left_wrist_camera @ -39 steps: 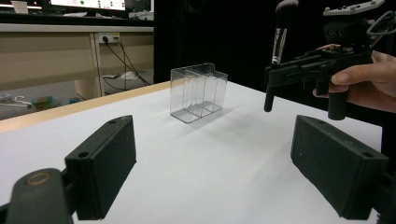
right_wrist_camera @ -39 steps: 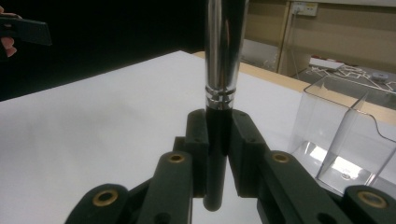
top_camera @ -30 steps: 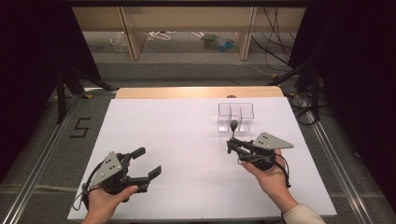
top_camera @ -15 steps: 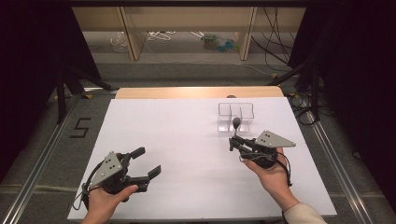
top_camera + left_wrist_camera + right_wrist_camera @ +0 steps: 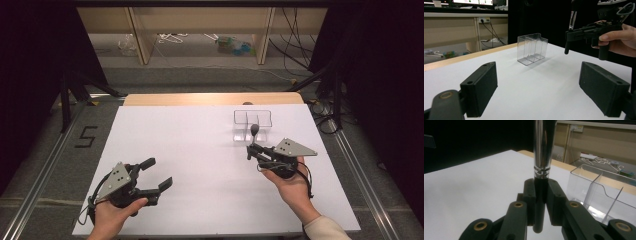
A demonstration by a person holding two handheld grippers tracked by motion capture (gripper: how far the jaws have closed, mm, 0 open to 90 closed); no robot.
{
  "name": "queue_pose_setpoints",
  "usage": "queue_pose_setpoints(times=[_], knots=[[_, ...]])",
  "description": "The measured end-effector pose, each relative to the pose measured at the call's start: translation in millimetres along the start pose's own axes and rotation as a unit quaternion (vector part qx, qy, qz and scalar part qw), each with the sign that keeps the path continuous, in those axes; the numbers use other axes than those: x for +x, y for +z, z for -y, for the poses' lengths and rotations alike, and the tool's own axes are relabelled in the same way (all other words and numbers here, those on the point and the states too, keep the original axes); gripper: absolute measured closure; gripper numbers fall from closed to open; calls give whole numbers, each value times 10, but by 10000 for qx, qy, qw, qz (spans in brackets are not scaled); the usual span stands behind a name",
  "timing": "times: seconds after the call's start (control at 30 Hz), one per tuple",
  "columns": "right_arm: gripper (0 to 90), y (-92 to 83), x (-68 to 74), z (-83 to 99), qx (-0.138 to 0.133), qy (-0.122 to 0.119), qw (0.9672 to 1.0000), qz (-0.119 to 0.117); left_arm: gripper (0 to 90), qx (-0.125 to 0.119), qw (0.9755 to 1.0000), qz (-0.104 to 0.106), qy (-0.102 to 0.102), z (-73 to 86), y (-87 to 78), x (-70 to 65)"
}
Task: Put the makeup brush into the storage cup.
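White table, dark surround, shelving at top of frame. Right tool, right of centre in the high view, is clenched on the black handle of a brush; long axis upright, metal ferrule and head above the jaws. Clear divided holder sits just above it in the frame, near but apart. Judgement: next move is a short carry up-frame, then down into a compartment. Left tool, lower left, released and empty, well apart from the holder.
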State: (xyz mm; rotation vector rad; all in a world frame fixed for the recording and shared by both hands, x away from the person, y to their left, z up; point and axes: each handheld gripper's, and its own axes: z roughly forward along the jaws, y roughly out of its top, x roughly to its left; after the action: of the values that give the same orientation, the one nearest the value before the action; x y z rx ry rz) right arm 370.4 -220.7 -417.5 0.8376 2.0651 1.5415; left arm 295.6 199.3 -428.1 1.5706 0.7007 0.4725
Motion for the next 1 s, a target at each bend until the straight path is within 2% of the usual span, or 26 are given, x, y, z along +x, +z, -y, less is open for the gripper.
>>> queue_pose_setpoints(times=[0.23, 0.3, 0.37, 0.7, 0.73, 1.0], knots=[[795, -8, -46, -6, -24, 21, 9999, 96, 148, -3, 10000, -11, -3, 2, 0, 5], [795, 0, -65, -2, -114, -24, 9999, 122, 148, 2, 10000, -13, -2, 3, 1, 5], [795, -9, -78, -3, -54, -43, 9998, 165, 148, -2, 10000, -15, -4, 3, 2, 5], [795, -3, -120, -1, -107, 5, 9995, 300, 149, -1, 10000, -9, -17, 6, 5, 6], [795, 5, -130, 1, -142, 8, 9996, 249, 148, 0, 10000, -8, -16, 6, 5, 6], [795, -9, -165, -6, -77, 3, 9994, 336, 149, -1, 10000, -13, -16, 7, 5, 6]])
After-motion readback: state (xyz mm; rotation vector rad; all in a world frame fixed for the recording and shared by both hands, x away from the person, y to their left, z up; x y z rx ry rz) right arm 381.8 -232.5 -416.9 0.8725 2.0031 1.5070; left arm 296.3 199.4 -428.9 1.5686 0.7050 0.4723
